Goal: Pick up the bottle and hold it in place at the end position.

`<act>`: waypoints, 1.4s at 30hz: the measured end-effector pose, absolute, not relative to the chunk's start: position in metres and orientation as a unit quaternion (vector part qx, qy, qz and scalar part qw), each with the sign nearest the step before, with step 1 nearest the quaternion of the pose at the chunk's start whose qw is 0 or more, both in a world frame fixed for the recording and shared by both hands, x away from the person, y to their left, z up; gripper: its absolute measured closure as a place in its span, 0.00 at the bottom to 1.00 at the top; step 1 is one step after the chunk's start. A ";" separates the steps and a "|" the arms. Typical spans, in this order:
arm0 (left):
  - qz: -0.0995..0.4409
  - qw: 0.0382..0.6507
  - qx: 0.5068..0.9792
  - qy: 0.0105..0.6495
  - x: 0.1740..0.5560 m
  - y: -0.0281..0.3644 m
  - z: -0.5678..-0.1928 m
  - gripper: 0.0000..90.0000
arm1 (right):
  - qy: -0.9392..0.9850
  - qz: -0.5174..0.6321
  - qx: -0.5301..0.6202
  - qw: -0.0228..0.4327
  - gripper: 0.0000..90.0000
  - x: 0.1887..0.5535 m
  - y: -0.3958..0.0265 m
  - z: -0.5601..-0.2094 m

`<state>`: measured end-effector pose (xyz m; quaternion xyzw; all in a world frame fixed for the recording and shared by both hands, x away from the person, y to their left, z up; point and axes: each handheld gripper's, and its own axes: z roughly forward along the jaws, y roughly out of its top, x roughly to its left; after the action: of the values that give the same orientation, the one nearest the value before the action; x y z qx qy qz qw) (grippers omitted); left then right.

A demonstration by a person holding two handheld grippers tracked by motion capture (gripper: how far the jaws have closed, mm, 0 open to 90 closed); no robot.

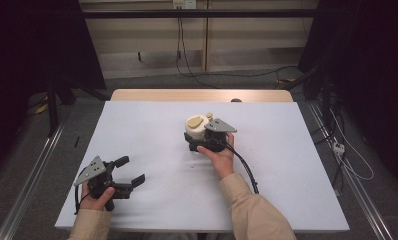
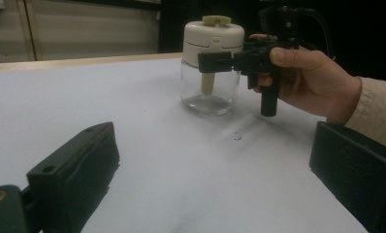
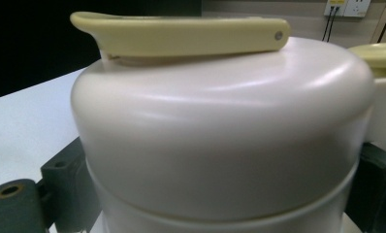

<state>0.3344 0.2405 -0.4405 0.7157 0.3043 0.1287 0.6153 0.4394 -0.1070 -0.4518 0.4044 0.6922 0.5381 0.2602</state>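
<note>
The right hand-held gripper has its two black jaws set on either side of the jar, at the band where the cream lid meets the clear glass body; from the left gripper view the jaws look closed onto it, and the right gripper view shows the lid close up between them. The jar stands upright near the middle of the white bench, its glass base resting on the surface, with a yellowish flip handle lying flat on top of the lid. The left hand-held gripper rests well apart at the near left of the bench, jaws wide and holding nothing, pointed towards the jar. The main risk, as I judge it, lies in the grip height: the jaws bear on the lid rather than the glass, so a lift could pull the lid loose and leave the body behind, or let it drop. The smooth, rounded plastic could also slip between the flat jaws if the squeeze is light, and a sideways pull might tip the jar on its small base.
</note>
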 end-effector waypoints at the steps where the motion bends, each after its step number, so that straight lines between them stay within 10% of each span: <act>1: 0.129 0.614 0.717 0.304 0.334 0.241 -0.441 0.03 | 0.692 0.538 0.404 0.260 0.08 0.439 -0.107 -0.452; 42: 0.131 0.610 0.719 0.306 0.332 0.238 -0.441 0.04 | 0.703 0.530 0.408 0.242 0.07 0.434 -0.115 -0.454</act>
<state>0.3324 0.2383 -0.4405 0.7190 0.3060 0.1311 0.6101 0.4343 -0.1149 -0.4544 0.4079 0.7028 0.5303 0.2417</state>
